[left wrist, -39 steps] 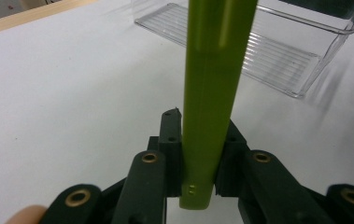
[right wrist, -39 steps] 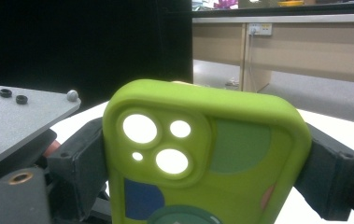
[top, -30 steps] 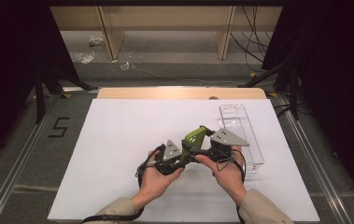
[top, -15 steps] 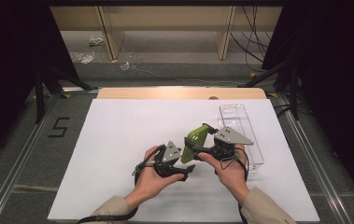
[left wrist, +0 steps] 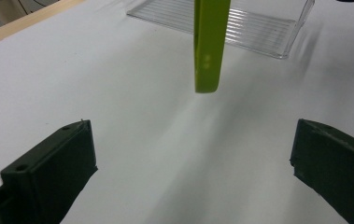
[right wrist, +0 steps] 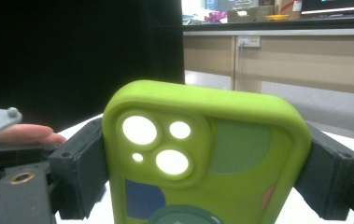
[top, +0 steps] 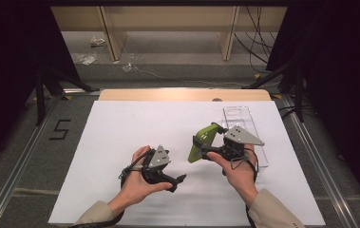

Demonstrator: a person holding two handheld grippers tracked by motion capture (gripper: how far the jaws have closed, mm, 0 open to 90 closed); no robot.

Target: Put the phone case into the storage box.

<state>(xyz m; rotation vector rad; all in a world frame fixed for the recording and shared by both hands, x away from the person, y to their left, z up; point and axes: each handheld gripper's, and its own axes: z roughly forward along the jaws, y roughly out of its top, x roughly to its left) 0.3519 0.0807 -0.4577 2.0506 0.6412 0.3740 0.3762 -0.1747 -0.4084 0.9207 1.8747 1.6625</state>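
Right gripper (top: 205,142) clamps a green case (top: 203,141) aloft, freeing it from the left gripper (top: 180,183), jaws wide and empty

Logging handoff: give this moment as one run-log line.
right hand-held gripper: shut on green phone case | left hand-held gripper: open, apart | clear tray: on table

My left gripper (top: 170,178) is black, with a grey three-cornered plate on top dotted with small screws, and a black cable loops from its rear. My right gripper (top: 201,145) matches it, carrying the same grey plate and a thin black cable curling below. Each has two blocky matte-black jaws, with small round holes near the tips. My sleeves (top: 272,211) are beige, perhaps a jacket's cuffs, though the high view is too soft to say.
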